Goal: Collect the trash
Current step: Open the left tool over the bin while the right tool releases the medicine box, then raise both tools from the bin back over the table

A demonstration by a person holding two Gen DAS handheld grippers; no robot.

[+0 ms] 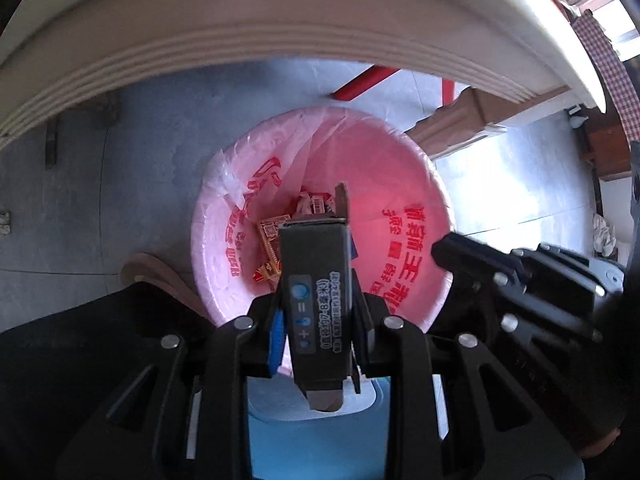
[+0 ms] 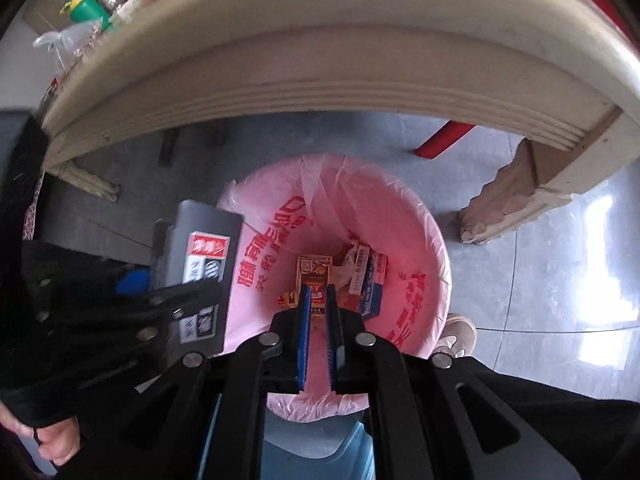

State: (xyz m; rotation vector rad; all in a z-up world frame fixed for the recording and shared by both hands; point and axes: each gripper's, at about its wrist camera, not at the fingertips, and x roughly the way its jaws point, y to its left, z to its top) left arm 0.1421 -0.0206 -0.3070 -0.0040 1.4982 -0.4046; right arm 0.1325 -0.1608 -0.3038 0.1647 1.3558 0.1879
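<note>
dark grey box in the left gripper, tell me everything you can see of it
The dark grey cardboard box is a slim, long carton with blue round icons and white printed text on one face and a red and white label on another. Its end flaps stand open. The left gripper clamps it between its jaws, tilted, above the pink-lined trash bin, touching nothing else.

Both views close above bin (image 1: 320,216)

Right gripper (image 2: 318,320) fingers nearly together, empty, above pink-lined trash bin (image 2: 434,240), cartons (image 2: 370,280) below fingertips, left gripper (image 2: 172,300) clamping dark box (image 2: 200,256) left of fingers.
</note>
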